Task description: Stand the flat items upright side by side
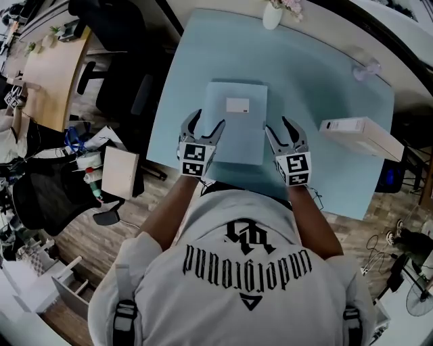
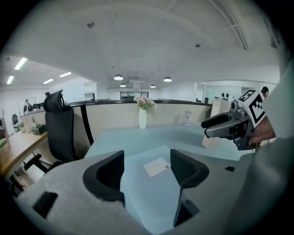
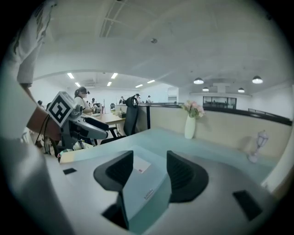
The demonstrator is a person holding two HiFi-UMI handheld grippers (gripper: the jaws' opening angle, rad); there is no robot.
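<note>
A flat pale blue box with a small white label lies on the light blue table right in front of me. My left gripper stands open at the box's near left corner, and that corner runs between its two jaws. My right gripper is open at the near right corner, its jaws either side of the box edge. A white flat box sits at the table's right edge, apart from both grippers.
A white vase with flowers stands at the table's far edge, and a small glass ornament at the far right. A black office chair stands left of the table. A wooden desk and floor clutter lie further left.
</note>
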